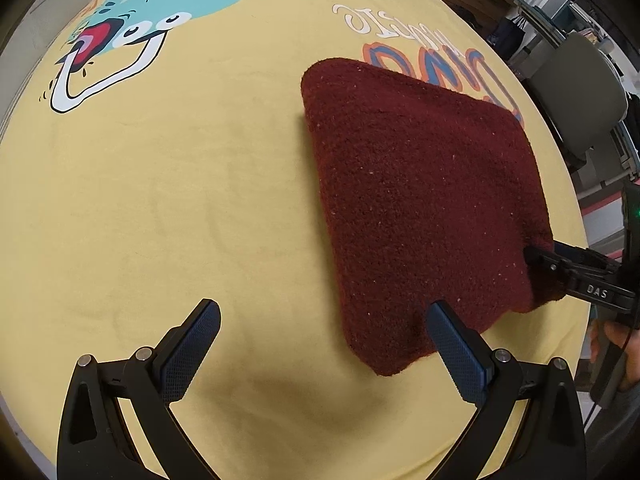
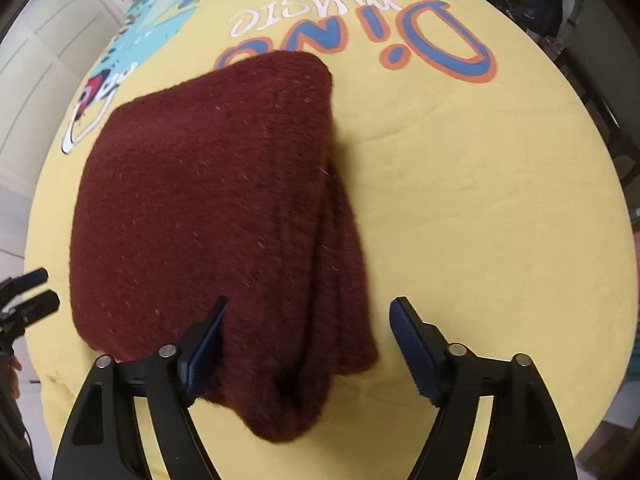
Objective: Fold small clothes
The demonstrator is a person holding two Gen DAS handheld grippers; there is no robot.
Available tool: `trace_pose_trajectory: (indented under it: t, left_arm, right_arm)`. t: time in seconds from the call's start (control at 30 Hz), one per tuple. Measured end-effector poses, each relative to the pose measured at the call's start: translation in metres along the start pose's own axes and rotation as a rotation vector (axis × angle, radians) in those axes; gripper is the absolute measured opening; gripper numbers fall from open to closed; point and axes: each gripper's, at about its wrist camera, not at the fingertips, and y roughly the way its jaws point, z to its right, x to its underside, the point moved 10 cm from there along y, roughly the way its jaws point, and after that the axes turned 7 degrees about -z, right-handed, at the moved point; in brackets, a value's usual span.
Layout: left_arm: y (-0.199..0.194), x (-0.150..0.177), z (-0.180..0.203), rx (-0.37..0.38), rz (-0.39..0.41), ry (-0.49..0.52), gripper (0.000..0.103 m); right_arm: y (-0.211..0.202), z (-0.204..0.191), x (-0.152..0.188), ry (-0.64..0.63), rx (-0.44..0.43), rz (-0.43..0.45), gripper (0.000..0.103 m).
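Open right gripper (image 2: 308,312), maroon knit (image 2: 208,184), "Dino music" cloth (image 2: 480,200)

A yellow cloth (image 1: 168,184) printed with a teal cartoon dinosaur (image 1: 160,12) and the words "Dino music" (image 2: 360,36) covers the whole supporting surface. Directly on it lies a dark red knitted garment (image 2: 208,200), folded into a thick, roughly square pad, its far corner overlapping the start of the lettering.
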Motion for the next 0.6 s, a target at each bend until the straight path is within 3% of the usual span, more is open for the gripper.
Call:
trace_pose_trajectory:
  t: [0.33,0.47,0.6]
  left_arm:
    - [0.000,-0.006,0.002,0.006,0.005,-0.004,0.102]
    - [-0.002,-0.016,0.003,0.021,0.014,-0.018,0.102]
    - [0.000,-0.032,0.009,0.039,0.028,-0.016,0.102]
  right_arm:
    - [-0.028,-0.019,-0.008,-0.076,0.073,0.020,0.083]
    - [-0.043,-0.033,-0.019,-0.076,0.040,0.071,0.084]
    - [-0.041,-0.047,-0.037,-0.091,0.007,0.096,0.103]
